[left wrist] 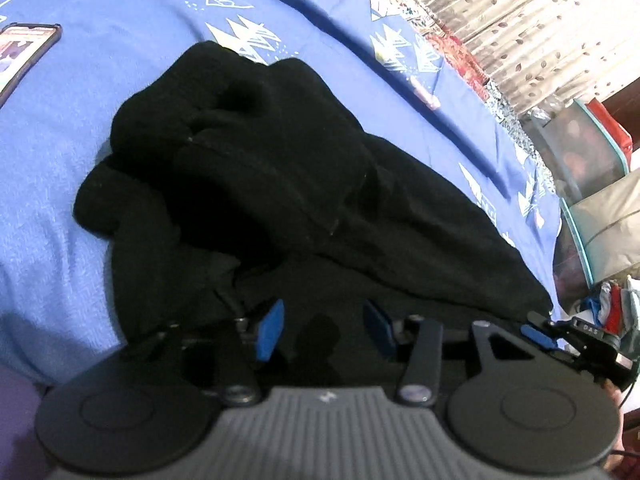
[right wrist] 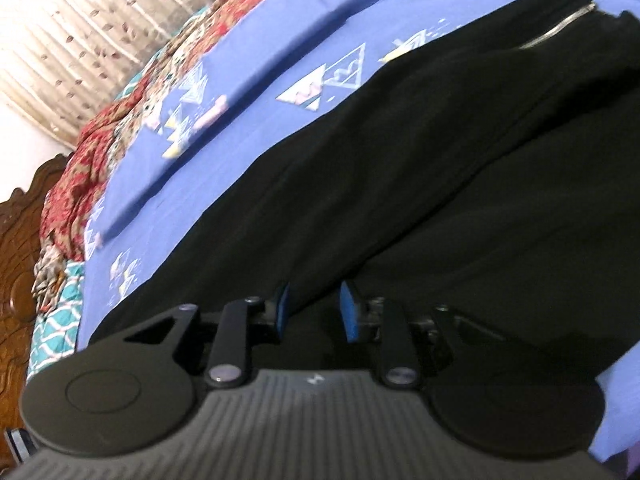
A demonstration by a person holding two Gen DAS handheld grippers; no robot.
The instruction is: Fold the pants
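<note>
Pants lie black on your blue bedsheet, bunched ahead of your left gripper, legs running long ahead of your right gripper. Both claws stand spread over cloth, pinching nothing. Neither hand appears clearly nearer.

One pants, two grippers, one phone.

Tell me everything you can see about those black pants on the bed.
The black pants look like soft, matte, slightly fuzzy fabric. In the left wrist view they lie bunched and partly doubled over in thick folds on the blue bedsheet. In the right wrist view they spread flatter, a silver zipper showing near the far end. Both pairs of jaws stand open just over the near edge, gripping nothing.
</note>
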